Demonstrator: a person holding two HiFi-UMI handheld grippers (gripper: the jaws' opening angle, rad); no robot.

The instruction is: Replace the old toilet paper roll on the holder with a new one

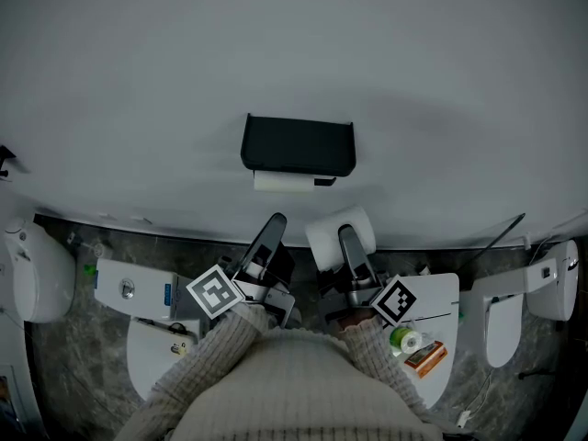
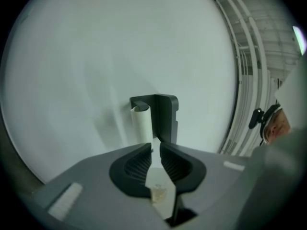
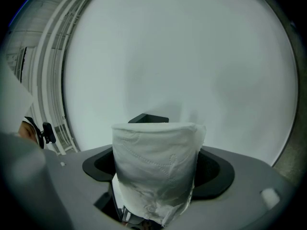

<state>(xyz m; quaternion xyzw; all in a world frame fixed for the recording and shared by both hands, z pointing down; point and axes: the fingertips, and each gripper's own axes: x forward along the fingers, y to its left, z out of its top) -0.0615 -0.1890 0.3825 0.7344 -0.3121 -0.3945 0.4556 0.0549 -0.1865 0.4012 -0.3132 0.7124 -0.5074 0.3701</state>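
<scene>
The old roll (image 1: 283, 181), nearly spent, hangs under the black holder (image 1: 299, 143) on the wall (image 1: 432, 53). Just below it, we clamp the new roll (image 3: 156, 166) in our right gripper (image 1: 352, 251), ready for the swap. Our left gripper (image 2: 156, 147), jaws slightly parted and empty, points at the old roll, seemingly to pull it off.

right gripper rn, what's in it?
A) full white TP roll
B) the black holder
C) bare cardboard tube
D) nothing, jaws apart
A: in the right gripper view, the right gripper has its jaws closed on a full white toilet paper roll. The black holder is on the wall, apart from it.
</scene>
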